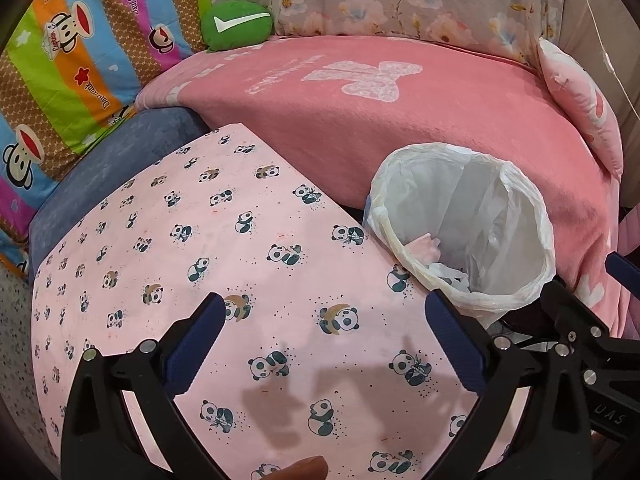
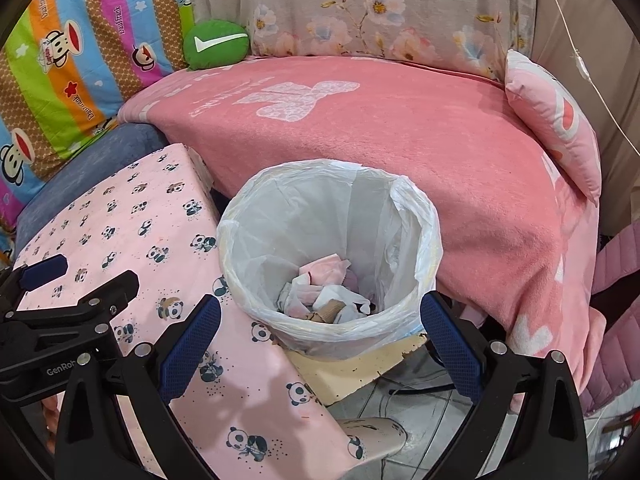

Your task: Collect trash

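Observation:
A small bin lined with a white plastic bag stands beside the table; crumpled pink and white paper scraps lie at its bottom. In the left wrist view the bin sits to the right, with scraps showing inside. My left gripper hovers open over the pink panda-print tablecloth, nothing between its fingers. My right gripper is open just above the bin's near rim, holding nothing. The left gripper's black frame shows at the left of the right wrist view.
A sofa under a pink blanket runs behind the bin, with a green cushion, a pink pillow and a striped monkey-print cover. A blue seat borders the table. Tiled floor and cables lie below the bin.

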`<state>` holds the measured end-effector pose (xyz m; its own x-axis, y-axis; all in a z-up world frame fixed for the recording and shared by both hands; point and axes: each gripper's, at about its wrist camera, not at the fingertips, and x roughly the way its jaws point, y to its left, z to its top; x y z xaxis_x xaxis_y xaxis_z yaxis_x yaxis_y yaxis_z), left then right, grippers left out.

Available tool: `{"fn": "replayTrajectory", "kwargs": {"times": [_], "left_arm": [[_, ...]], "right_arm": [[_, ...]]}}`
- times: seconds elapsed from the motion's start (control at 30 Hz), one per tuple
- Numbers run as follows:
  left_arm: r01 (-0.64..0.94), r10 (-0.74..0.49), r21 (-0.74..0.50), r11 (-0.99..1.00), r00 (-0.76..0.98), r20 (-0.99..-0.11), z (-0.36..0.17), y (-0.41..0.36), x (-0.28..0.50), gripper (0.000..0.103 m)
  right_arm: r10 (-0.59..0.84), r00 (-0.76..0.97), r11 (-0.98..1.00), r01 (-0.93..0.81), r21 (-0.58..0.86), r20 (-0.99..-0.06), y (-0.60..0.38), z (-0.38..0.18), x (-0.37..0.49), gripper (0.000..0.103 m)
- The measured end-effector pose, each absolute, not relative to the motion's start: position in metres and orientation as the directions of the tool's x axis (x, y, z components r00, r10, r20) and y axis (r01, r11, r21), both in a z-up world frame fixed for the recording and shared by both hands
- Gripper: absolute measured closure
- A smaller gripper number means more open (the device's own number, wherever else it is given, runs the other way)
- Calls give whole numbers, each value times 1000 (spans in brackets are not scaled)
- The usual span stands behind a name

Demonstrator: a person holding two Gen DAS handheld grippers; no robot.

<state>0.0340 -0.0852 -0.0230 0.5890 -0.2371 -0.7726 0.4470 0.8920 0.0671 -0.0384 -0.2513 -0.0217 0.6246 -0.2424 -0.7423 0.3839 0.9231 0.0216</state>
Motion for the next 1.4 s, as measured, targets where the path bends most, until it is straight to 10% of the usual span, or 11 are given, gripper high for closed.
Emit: {"fn": "replayTrajectory", "kwargs": {"times": [1.4], "left_arm": [[449, -200, 101, 888, 573, -794, -34, -107, 24, 7]], "right_arm": [[-256, 609, 911, 412, 23, -750, -277, -28, -46, 5]]}}
